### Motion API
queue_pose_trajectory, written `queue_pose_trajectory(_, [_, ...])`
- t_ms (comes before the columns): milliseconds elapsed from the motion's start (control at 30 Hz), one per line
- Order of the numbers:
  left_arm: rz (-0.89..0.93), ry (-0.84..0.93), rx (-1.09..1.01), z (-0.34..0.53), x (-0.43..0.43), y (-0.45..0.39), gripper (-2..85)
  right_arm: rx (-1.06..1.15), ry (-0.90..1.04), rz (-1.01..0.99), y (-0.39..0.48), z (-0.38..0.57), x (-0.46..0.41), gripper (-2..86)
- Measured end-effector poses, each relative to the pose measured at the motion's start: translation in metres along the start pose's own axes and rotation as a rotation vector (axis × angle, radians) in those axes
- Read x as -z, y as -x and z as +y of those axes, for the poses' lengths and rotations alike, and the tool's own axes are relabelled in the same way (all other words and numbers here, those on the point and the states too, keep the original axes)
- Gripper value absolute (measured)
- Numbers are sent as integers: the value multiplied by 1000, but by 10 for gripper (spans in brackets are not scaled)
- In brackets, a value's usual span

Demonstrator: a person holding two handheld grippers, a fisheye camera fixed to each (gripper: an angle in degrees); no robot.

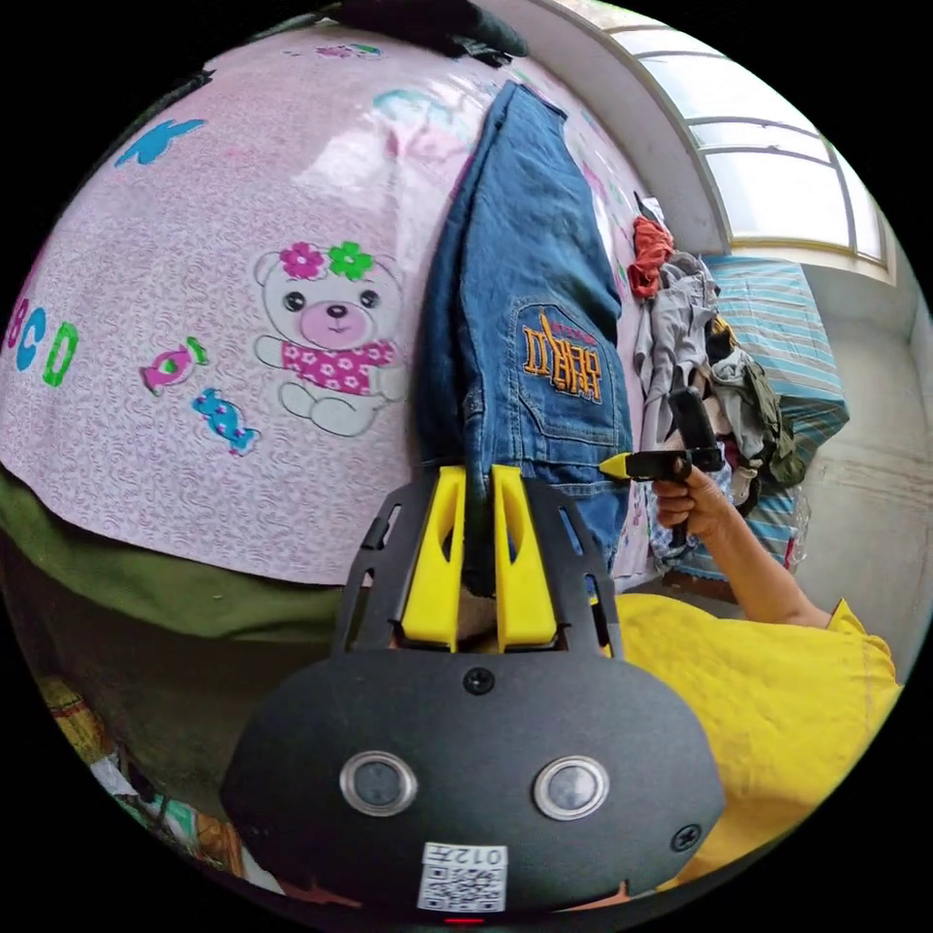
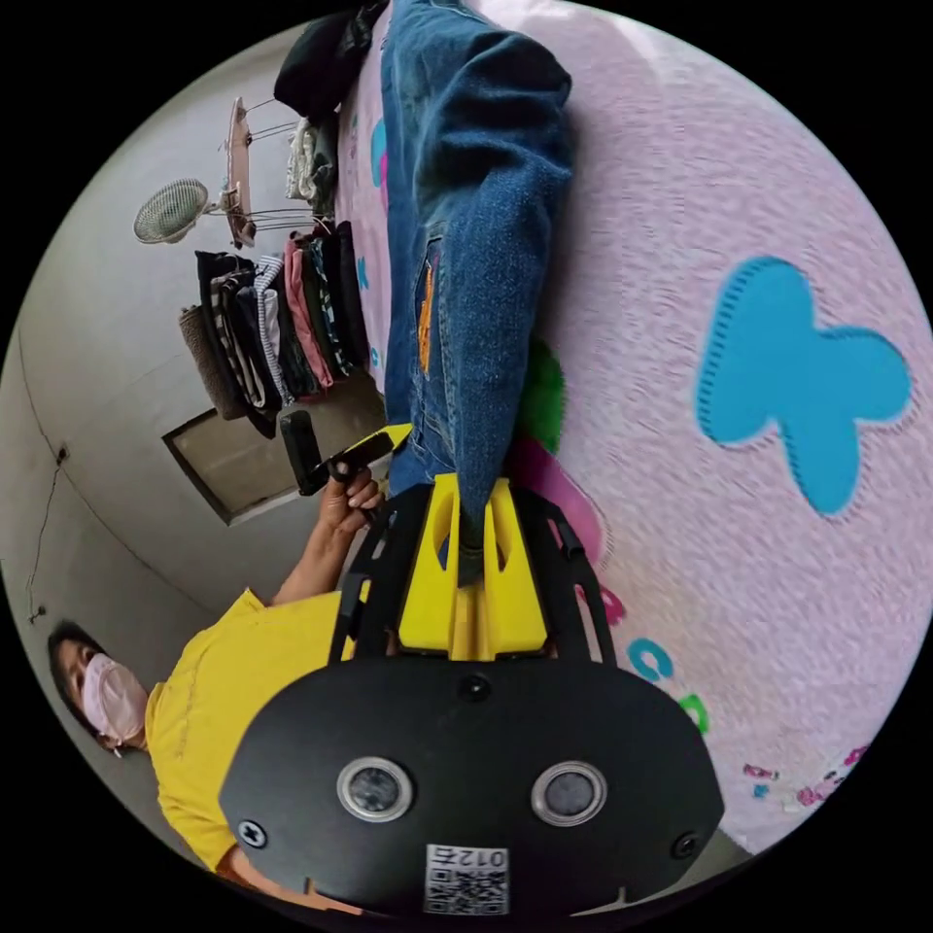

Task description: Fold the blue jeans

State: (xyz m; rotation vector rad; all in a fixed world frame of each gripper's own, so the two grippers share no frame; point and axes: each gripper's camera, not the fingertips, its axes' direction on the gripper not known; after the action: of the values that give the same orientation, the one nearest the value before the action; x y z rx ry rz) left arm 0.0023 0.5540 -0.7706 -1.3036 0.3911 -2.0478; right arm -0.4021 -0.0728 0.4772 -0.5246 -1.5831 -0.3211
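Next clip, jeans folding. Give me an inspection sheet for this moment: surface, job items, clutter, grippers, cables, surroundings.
Surface: pink cartoon-print sheet.
Job items: blue jeans lying on the sheet, waist end pinched at two spots.
Clutter: heap of clothes past the jeans.
Grippers: left gripper and right gripper both shut on the denim.
Cables: thin wire on the wall.
Surroundings: window, rack of hanging clothes, fan.

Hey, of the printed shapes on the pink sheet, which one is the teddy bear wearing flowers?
The white teddy bear on the pink sheet, left of the blue jeans: it wears pink and green flowers; the candies below-left are plain wrapped sweets.
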Motion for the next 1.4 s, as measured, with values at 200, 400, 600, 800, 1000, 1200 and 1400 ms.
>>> queue_pose_trajectory(200, [211,201,-162,-2,-47,-59,29,-19,168,230,-58,55,66,14])
queue_pose_trajectory(400, [210,190,-145,-22,-33,-79,19,-154,509,617,-120,113,67,17])
queue_pose_trajectory(600, [165,178,-145,-68,-8,-91,15,-418,726,999,-174,141,38,49])
queue_pose_trajectory(800, [175,70,-46,-147,31,-83,19,-472,433,1401,-127,106,3,68])
queue_pose_trajectory(1000, [173,-20,31,-260,56,-91,26,-197,-117,1716,-39,34,-78,33])
queue_pose_trajectory(1200, [104,-60,65,-367,69,-111,37,-128,-413,1727,-35,22,-114,12])
queue_pose_trajectory(1400, [136,-93,125,-441,65,-115,48,181,-640,1329,-21,-27,-146,20])
